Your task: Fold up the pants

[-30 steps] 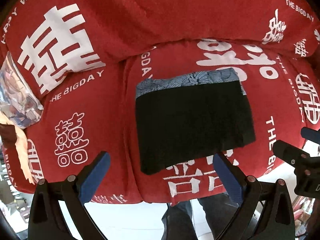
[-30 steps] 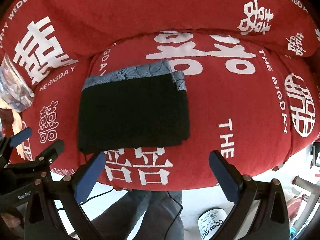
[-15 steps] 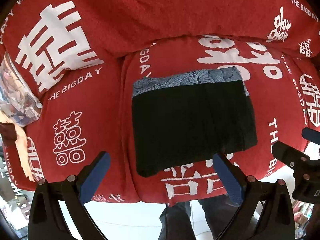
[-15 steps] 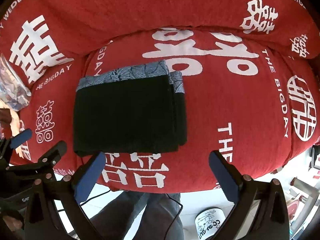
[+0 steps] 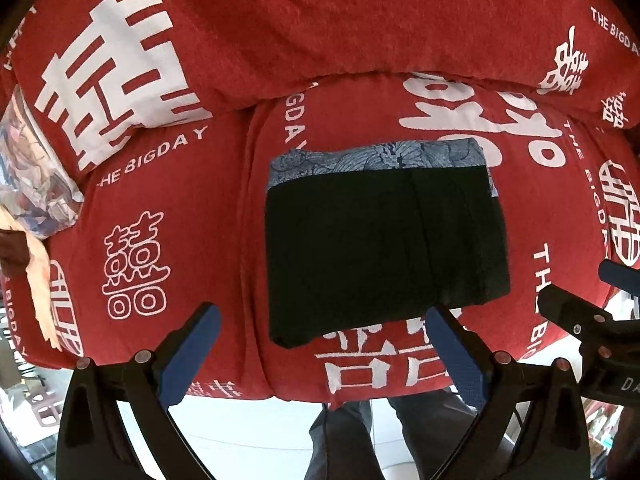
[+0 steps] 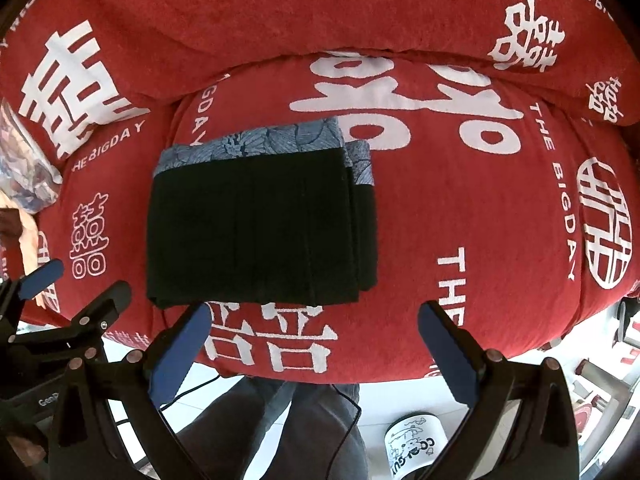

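The folded pants (image 5: 384,248) are seen just ahead of both grippers, long axis crosswise; left gripper (image 5: 320,348) and right gripper (image 6: 316,344) are held spread, empty.

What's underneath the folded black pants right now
The folded pants lie flat on the red sofa seat cushion. White printed characters show past their near edge. Whatever print lies directly beneath is covered. Both grippers, left and right, are open, apart from them.

Both views have crept closer — the folded pants (image 5: 384,248) (image 6: 260,228) sit slightly lower and larger in frame, perhaps from the open grippers easing forward.
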{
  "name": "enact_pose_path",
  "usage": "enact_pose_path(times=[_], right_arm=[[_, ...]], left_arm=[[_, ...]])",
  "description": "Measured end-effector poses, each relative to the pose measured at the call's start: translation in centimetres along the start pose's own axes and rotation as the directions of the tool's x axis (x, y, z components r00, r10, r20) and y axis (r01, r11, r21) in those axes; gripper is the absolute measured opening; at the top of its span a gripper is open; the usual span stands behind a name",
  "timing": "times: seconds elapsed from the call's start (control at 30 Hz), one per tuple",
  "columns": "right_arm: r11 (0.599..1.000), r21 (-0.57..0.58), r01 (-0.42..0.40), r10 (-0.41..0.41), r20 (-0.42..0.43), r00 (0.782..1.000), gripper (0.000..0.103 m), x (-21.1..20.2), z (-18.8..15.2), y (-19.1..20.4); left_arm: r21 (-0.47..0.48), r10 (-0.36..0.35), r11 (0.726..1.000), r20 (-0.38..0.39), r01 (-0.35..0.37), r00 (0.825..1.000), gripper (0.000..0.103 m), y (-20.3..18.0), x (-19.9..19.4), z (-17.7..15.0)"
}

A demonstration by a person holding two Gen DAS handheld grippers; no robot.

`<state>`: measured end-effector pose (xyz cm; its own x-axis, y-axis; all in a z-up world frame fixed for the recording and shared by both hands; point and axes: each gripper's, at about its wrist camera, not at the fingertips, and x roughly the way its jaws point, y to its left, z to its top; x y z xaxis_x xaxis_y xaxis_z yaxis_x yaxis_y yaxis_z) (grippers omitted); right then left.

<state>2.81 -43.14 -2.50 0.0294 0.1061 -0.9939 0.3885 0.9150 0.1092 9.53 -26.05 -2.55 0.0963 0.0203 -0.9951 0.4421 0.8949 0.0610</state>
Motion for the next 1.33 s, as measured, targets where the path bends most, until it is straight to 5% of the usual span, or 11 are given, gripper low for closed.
enact_pose_path(times=[1.33], right_arm=[[0.999, -0.035, -0.020, 0.019, -0.020, 1.000, 0.103, 0.4, 0.9, -1.2]], left_arm=[[-0.022, 0.005, 1.000, 0.014, -0.004, 1.000, 0.103, -1.0, -0.5, 0.2]])
